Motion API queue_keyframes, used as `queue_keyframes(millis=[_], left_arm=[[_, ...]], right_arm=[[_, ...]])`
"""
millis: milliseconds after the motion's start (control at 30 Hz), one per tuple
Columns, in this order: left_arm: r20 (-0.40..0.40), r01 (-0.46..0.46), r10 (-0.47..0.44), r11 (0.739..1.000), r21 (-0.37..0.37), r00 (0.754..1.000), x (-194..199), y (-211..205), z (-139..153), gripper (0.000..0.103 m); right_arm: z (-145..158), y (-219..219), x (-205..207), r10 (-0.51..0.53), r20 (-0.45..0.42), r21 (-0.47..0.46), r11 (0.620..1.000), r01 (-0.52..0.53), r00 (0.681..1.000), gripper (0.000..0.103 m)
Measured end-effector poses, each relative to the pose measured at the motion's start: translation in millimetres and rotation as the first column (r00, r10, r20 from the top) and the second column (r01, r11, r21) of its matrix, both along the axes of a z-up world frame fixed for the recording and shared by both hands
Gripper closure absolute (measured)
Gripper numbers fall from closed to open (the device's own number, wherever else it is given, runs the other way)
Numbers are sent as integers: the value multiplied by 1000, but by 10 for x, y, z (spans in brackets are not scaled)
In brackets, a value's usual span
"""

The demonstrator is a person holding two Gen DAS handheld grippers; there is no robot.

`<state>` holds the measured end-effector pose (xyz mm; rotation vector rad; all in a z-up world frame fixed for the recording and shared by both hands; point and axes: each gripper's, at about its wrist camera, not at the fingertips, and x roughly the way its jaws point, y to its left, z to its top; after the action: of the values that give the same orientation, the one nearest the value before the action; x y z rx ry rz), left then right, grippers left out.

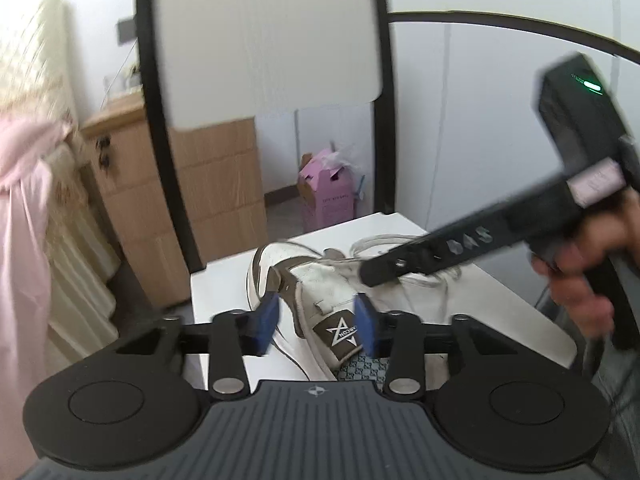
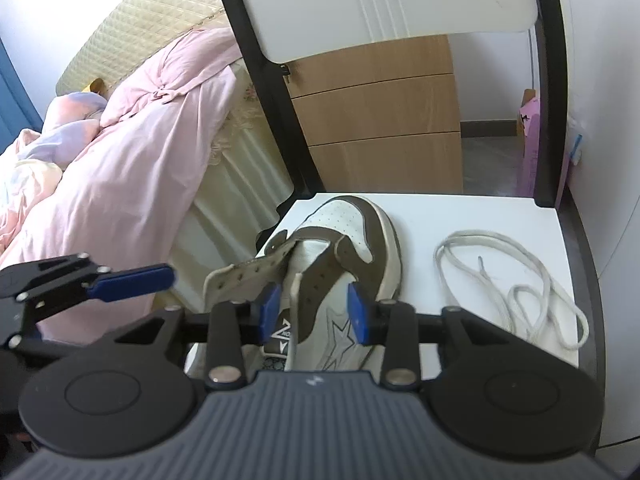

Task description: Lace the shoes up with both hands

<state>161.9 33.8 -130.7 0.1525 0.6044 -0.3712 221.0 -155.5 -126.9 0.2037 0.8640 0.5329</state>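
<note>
While unlaced, shoe (image 2: 344,248) beyond jaws.

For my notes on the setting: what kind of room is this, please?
Most likely a bedroom at home: a bed with pink bedding, a wooden drawer cabinet, and a chair bearing the shoe.

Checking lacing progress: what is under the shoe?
The shoe lies on the white chair seat, with the loose lace beside it. The seat directly beneath the shoe is covered.

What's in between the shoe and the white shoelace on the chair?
Nothing. In the right wrist view, only bare white chair seat separates the shoe from the loose shoelace.
</note>
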Motion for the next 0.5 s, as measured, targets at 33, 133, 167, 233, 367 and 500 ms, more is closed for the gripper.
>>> queue_keyframes(millis=[33,133,167,233,367,500], left_arm=[[-22,-16,16,1000,-13,1000,45,3,-37,77],[-75,-64,61,997,-33,995,165,10,-191,89],[-82,-75,73,997,-27,994,181,5,-227,90],[-90,-90,85,995,-49,992,217,34,-242,91],[-92,-150,145,987,-49,985,226,71,-210,93],[-106,-173,165,982,-72,981,178,105,-185,93]], right_arm=[[-8,7,-8,-5,-1,1,1000,5,1000,78],[-86,23,-16,-5,-32,29,1000,6,999,88],[-118,36,-26,-2,-41,31,1000,4,999,88],[-150,63,-35,5,-45,32,999,-4,999,88],[-175,79,1,15,-65,68,998,-10,998,88],[-139,15,-28,14,-54,108,994,-8,998,84]])
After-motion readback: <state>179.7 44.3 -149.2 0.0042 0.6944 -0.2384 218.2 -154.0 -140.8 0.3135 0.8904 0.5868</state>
